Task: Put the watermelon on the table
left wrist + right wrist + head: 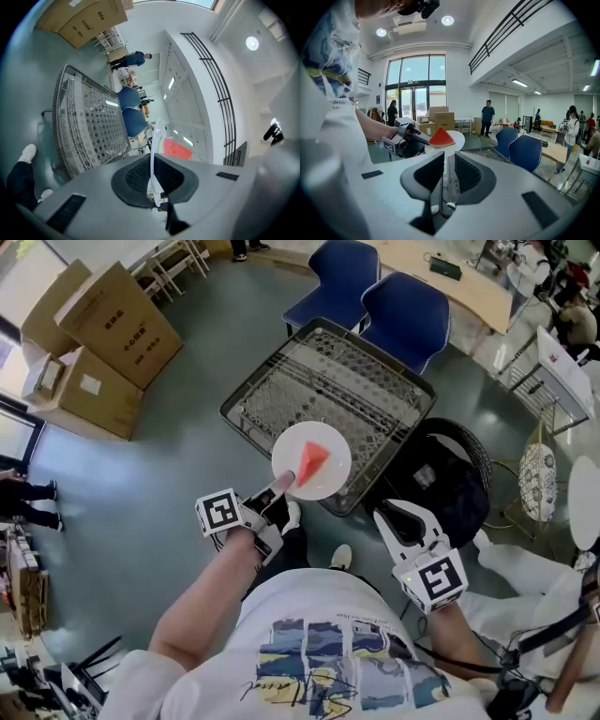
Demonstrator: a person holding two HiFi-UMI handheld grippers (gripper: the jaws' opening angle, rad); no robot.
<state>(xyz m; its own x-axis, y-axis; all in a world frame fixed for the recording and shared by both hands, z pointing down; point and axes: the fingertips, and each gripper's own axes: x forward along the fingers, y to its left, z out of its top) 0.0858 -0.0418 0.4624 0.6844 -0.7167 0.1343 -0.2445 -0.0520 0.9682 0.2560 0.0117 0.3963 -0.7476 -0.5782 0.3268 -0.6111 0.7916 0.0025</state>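
Printed T-shirt (328, 662) nearest. Left gripper (279, 484) clamped tight on rim of white plate (330, 439), edge-on between its pads. Watermelon slice (313, 461) lies on plate, held up over near edge of wire mesh table (347, 381). Right gripper (386, 514) just beside, jaws narrowly apart, empty. Blue chairs (405, 315) beyond.

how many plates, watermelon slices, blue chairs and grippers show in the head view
plate: 1
watermelon slice: 1
blue chairs: 2
grippers: 2, the left gripper and the right gripper
total: 6
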